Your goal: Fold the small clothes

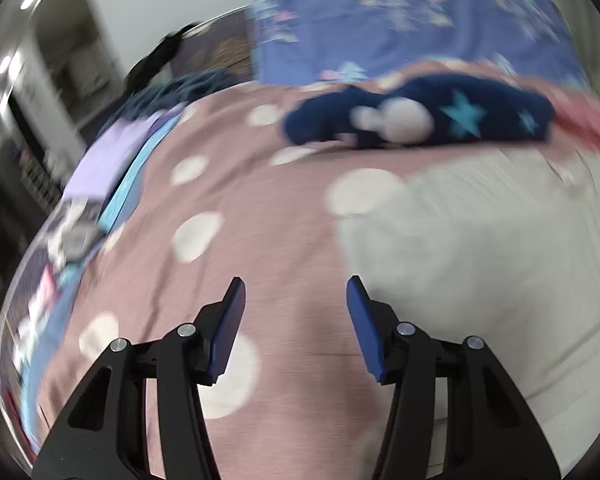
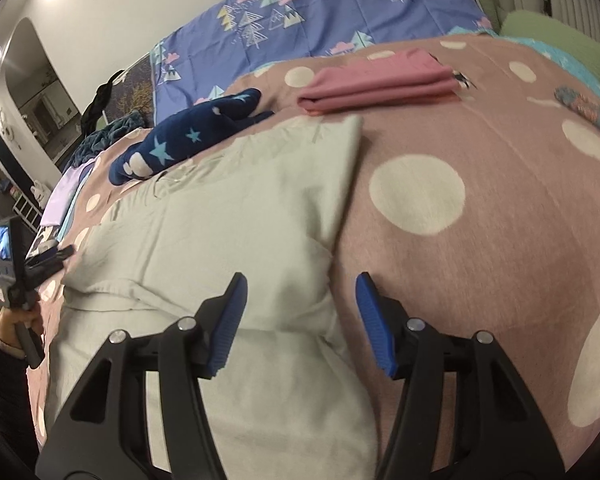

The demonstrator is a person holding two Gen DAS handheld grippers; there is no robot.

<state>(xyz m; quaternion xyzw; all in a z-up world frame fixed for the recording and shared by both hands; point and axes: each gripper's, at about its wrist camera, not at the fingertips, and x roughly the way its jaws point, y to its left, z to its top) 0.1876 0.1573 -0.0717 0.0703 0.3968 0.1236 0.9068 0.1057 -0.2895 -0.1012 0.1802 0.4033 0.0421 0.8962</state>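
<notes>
A pale grey-white garment (image 2: 236, 216) lies spread on the pink dotted blanket (image 2: 500, 240); it also shows in the left wrist view (image 1: 480, 248) at the right. My right gripper (image 2: 298, 320) is open and empty, hovering over the garment's right edge. My left gripper (image 1: 296, 324) is open and empty over the blanket (image 1: 260, 208), just left of the garment. A navy garment with stars (image 2: 188, 136) lies behind it, also in the left wrist view (image 1: 420, 116). A folded pink garment (image 2: 380, 80) lies at the back.
A blue tree-print sheet (image 2: 320, 12) covers the bed's far side. Green cushions (image 2: 556, 40) sit at the back right. A lilac cloth (image 1: 108, 156) lies at the bed's left edge. The left gripper's handle and hand (image 2: 16, 280) show at the left of the right wrist view.
</notes>
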